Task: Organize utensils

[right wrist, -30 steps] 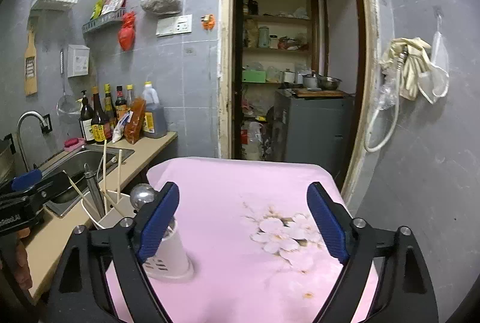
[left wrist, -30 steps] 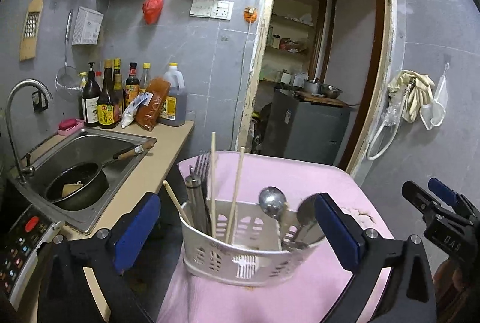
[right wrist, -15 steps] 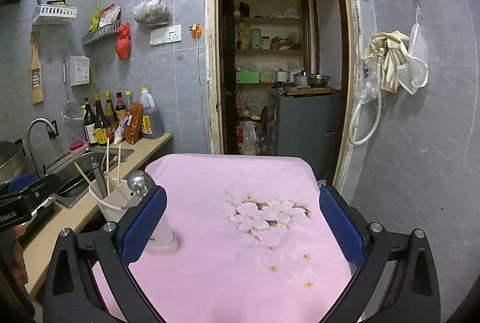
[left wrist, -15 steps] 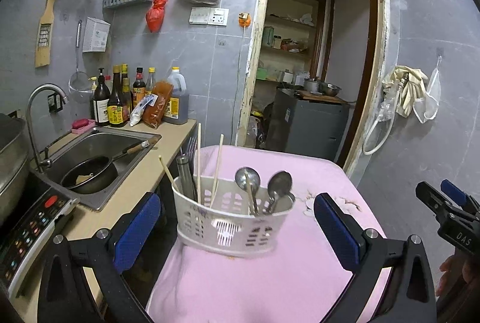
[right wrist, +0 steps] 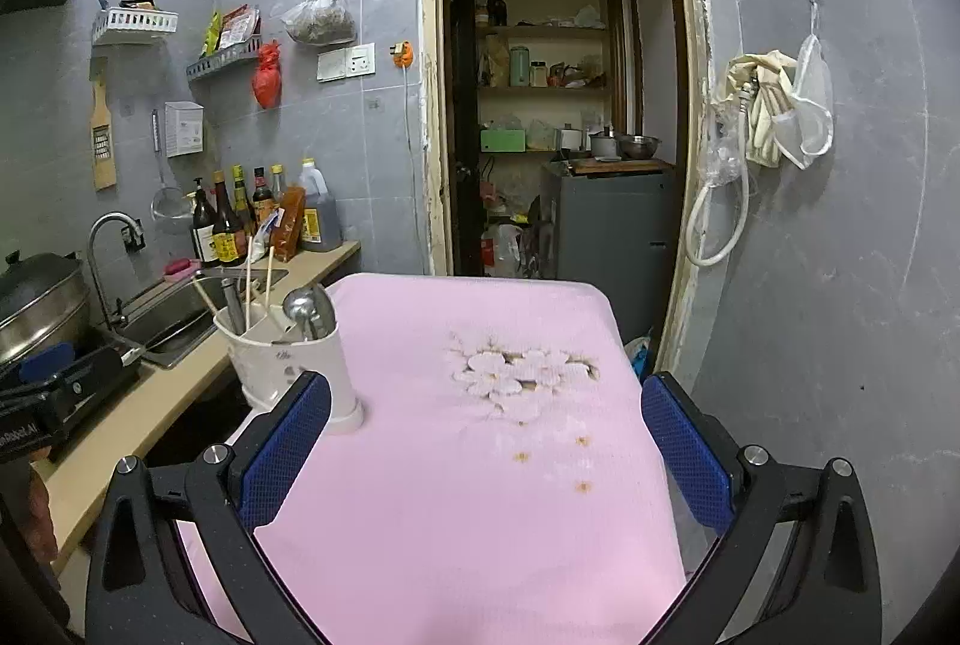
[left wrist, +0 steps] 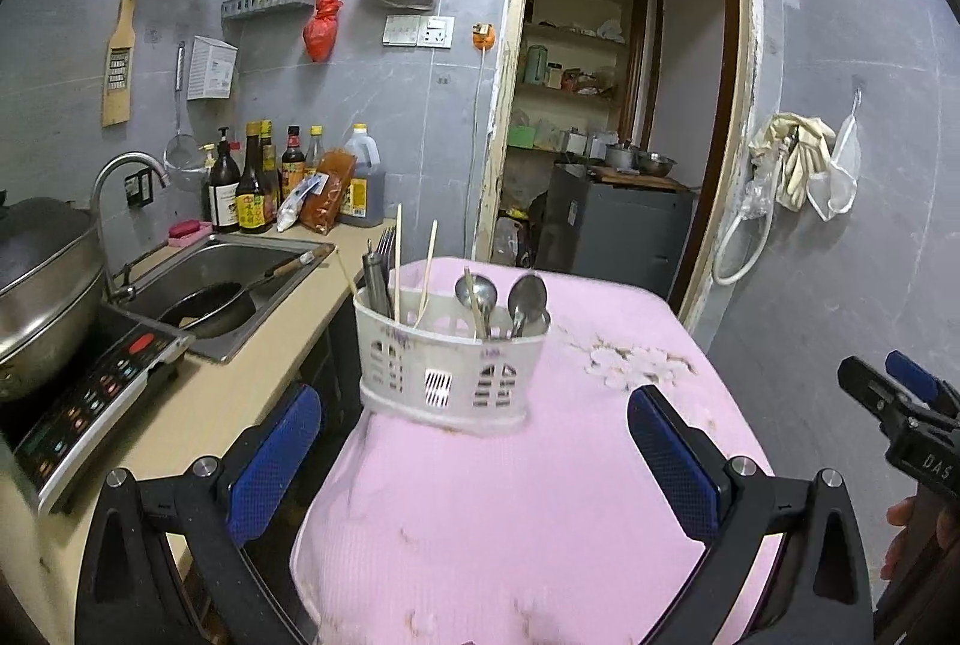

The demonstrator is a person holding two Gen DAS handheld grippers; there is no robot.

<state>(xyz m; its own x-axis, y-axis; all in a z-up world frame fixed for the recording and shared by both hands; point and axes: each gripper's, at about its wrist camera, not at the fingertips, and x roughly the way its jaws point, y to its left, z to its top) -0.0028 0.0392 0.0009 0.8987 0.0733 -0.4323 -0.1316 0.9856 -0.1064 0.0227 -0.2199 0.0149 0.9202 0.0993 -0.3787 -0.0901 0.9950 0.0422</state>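
Utensil holder (left wrist: 447,354) upright near the left edge of the pink bench (left wrist: 540,495), spoons, chopsticks and fork inside. Left gripper (left wrist: 474,450) and right gripper (right wrist: 486,441) both spread wide, holding nothing. Looks finished; best kept clear, no nudging toward the edge.

Handles buried, edges clipped

The utensil holder (left wrist: 447,366) swallows the lower ends of the spoons (left wrist: 501,297), chopsticks (left wrist: 397,261) and fork (left wrist: 386,244). In the right wrist view a blue finger (right wrist: 285,450) covers the holder's base. The pot (left wrist: 42,279) runs off the left edge; bottle labels (left wrist: 252,208) are too small to read.
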